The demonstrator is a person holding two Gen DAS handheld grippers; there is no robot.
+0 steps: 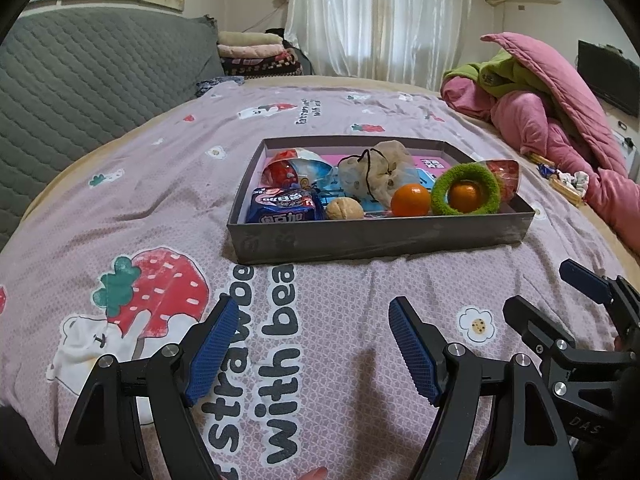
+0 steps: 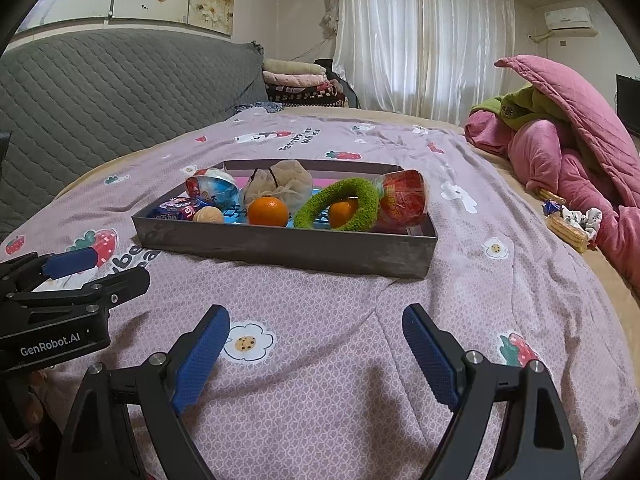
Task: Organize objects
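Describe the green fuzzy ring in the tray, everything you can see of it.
The green ring is a thick loop of fuzzy, terry-like fabric, moss green and soft-looking. It sits in the right part of the grey tray, tilted up rather than flat. A small orange shows through its hole; a second orange lies just beside it on the left, and a red wrapped packet presses against its right side. Neither gripper touches it.

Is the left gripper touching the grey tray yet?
Apart. In the left wrist view the left gripper hangs open over bare bedspread, well short of the grey tray.
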